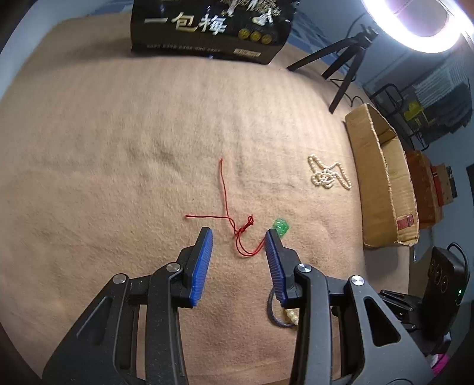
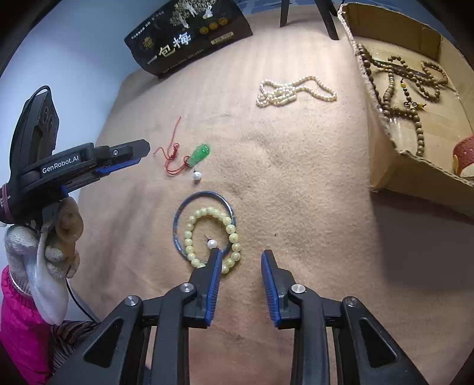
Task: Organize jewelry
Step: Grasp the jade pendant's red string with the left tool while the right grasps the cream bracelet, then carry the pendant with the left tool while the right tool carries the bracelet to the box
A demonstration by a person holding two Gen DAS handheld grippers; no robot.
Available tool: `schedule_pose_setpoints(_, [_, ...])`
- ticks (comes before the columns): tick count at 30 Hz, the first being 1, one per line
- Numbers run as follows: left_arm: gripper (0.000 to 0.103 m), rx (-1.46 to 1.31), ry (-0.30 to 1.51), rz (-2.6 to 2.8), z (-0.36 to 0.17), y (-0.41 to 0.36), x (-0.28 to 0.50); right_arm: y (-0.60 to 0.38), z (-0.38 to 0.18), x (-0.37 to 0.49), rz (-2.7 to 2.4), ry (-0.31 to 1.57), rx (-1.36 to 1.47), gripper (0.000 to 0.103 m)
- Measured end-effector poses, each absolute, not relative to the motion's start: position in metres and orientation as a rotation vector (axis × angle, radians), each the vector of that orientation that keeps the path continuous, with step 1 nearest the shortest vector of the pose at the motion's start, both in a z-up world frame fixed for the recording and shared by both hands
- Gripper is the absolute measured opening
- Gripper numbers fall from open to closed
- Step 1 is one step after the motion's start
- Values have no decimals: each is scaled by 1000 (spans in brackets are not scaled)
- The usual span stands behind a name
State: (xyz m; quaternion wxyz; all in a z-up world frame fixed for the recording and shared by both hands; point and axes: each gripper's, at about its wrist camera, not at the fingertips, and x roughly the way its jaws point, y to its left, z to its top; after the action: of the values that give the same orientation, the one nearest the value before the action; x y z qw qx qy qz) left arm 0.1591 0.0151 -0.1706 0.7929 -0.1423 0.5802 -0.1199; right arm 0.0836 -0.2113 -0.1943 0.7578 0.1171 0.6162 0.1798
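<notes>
Hovering open left tool (image 1: 238, 234) (red cord (image 1: 228, 219) between)

Ring light (image 1: 420, 26) on; pale blue wall (image 2: 74, 59); tripod (image 1: 343, 62).

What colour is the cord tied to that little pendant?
Red cord, on a green pendant; clearest in the right wrist view.

Both views are taken steeply downward from close above the tan felt-covered table (image 1: 118, 148). The red-corded green pendant (image 1: 280, 226), the cream pearl necklace (image 2: 296, 90) and the brown cardboard box (image 2: 385, 165) are shared.
</notes>
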Motion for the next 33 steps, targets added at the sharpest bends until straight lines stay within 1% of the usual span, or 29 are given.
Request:
schedule_pose_setpoints(13, [36, -283, 1298, -247, -195, 1, 170, -201, -202, 95, 387, 1370, 247, 16])
schedule_pose_setpoints(14, [33, -275, 1298, -244, -197, 1, 170, -201, -203, 95, 383, 1372, 245, 14])
schedule_pose_setpoints(15, [24, -264, 1299, -238, -198, -1, 171, -201, -204, 95, 381, 1374, 245, 13])
schedule_pose_setpoints(16, [19, -254, 1300, -230, -200, -1, 171, -201, -205, 96, 381, 1375, 246, 13])
schedule_pose_setpoints(20, [9, -252, 1296, -217, -201, 1, 172, -199, -206, 97, 385, 1375, 250, 13])
schedule_pose_setpoints(22, [5, -254, 1294, -213, -201, 4, 171, -195, -207, 98, 381, 1376, 237, 11])
schedule_pose_setpoints(23, [5, -254, 1293, -211, -202, 5, 171, -196, -207, 96, 378, 1376, 232, 6])
schedule_pose_setpoints(28, [2, -249, 1283, -210, -199, 8, 168, -192, -204, 96, 368, 1363, 223, 5])
schedule_pose_setpoints(33, [2, -251, 1250, -222, -187, 7, 164, -191, -188, 96, 364, 1321, 217, 5])
